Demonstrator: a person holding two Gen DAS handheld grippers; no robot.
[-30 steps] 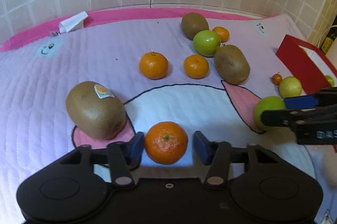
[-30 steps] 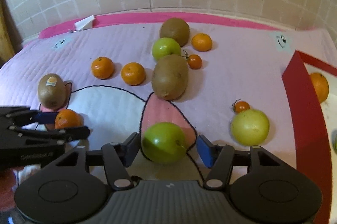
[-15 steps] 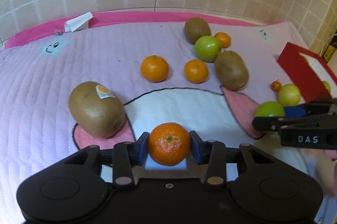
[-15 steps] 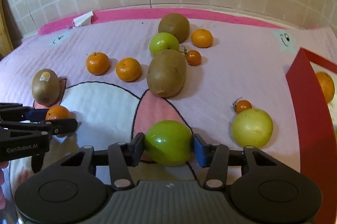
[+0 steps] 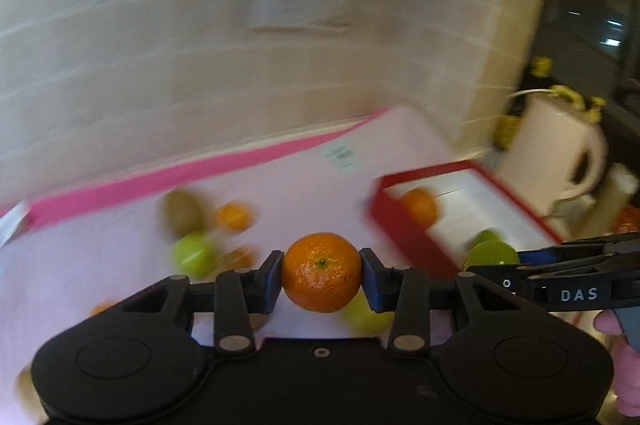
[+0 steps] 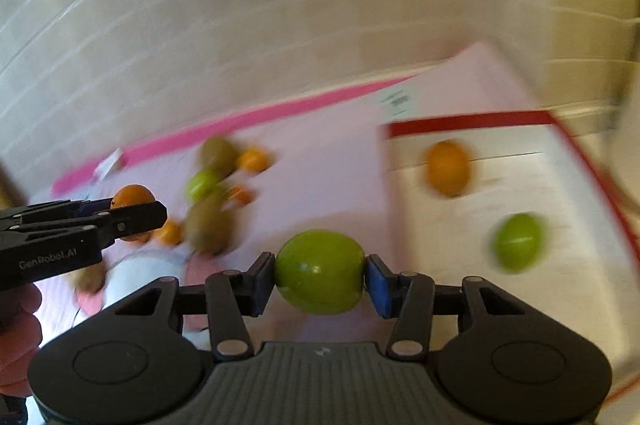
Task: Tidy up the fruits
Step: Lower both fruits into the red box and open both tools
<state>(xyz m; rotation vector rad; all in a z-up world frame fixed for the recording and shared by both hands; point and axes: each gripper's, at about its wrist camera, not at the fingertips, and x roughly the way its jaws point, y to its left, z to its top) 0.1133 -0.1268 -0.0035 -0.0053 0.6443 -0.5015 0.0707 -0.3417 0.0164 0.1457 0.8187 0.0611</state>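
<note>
Two fruits are in transit: the left gripper (image 5: 322,273) pinches a mandarin (image 5: 321,271), the right gripper (image 6: 320,273) pinches a green apple (image 6: 319,272). Next, I'd judge, comes release over the red box (image 6: 472,119) at right. Blur smears the loose fruit at centre left.

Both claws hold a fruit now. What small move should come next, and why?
Probably carry both onward over the red box before opening. The left claw grips a mandarin, the right claw a green apple; the box already holds an orange fruit and a green one.
</note>
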